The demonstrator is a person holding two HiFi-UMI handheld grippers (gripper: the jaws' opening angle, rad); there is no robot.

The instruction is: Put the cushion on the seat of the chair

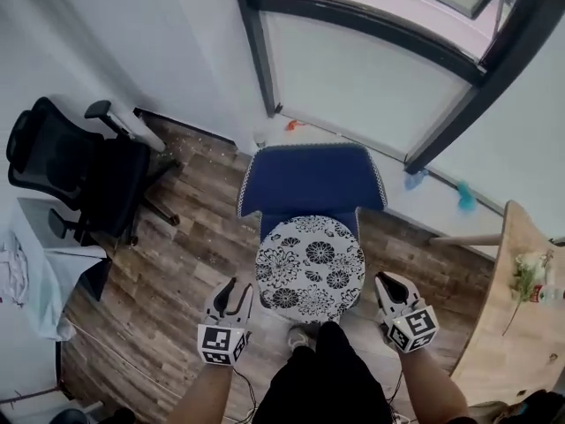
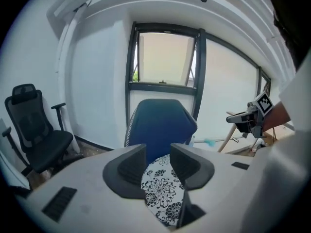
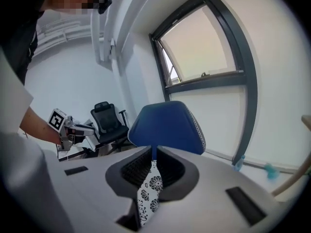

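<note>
My left gripper [image 1: 238, 287] sits just beside the cushion's [image 1: 311, 268] near-left edge. In the left gripper view its jaws stand apart. The flowered cloth shows in the gap and runs down toward the throat, but I see neither pad pressing on it, so I read this gripper as released.

From the head view the cushion lies over the chair's [image 1: 311, 179] seat, in front of the blue back, and covers most of it. A strip of blue seat shows at the cushion's far right. From this steep angle I can't tell whether the cushion bears fully on the seat or hangs slightly above it.

My right gripper [image 1: 386, 283] is at the cushion's near-right edge. In the right gripper view its jaws are clenched almost together on a thin fold of the flowered cloth, so this gripper has the cushion.

I judge the step in hand to be the setting-down, with the cushion over its place and one side loose while the other is pinched. What comes next calls for making sure the cushion's weight is on the seat. Then the right jaws need to part cleanly, so the fold drops flat. Both grippers should draw back toward me without snagging the edge and dragging the cushion off centre.
</note>
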